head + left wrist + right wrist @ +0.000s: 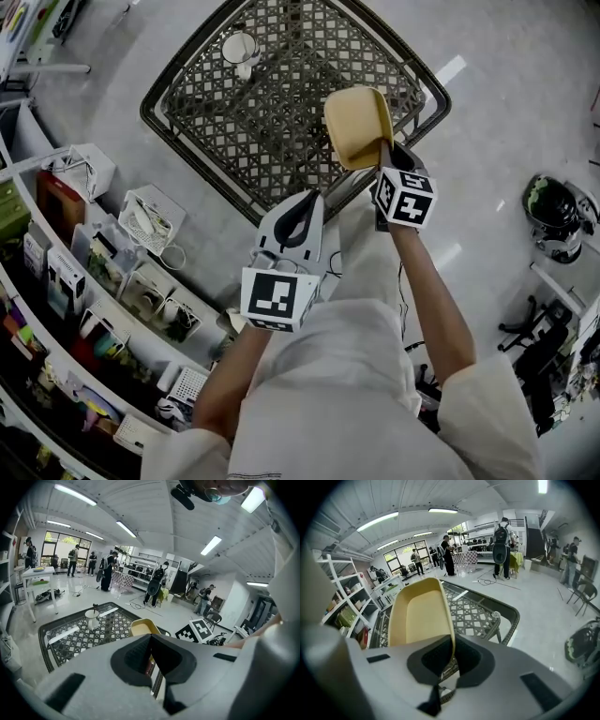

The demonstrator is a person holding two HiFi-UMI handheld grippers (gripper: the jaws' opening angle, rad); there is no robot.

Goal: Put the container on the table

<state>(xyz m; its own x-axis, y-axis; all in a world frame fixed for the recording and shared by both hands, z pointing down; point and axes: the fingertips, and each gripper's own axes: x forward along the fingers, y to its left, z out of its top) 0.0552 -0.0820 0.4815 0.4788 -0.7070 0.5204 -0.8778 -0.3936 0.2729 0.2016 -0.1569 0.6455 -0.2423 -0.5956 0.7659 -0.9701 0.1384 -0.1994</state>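
The container (356, 125) is a shallow yellow tub, held tilted over the near right corner of the dark lattice table (216, 112). My right gripper (385, 152) is shut on its near rim. In the right gripper view the tub (419, 616) rises from between the jaws, its thin wall pinched at my right gripper (452, 654). My left gripper (304, 204) hangs lower left of the tub at the table's near edge, shut with nothing in it. In the left gripper view the jaws of my left gripper (150, 638) meet, with the tub (143, 627) just beyond.
A white mug (240, 48) stands on the table's far side, the mug (92, 618) showing in the left gripper view too. Shelves and white baskets (150, 218) line the left. A dark bag (555, 214) lies on the floor at right. People stand far off.
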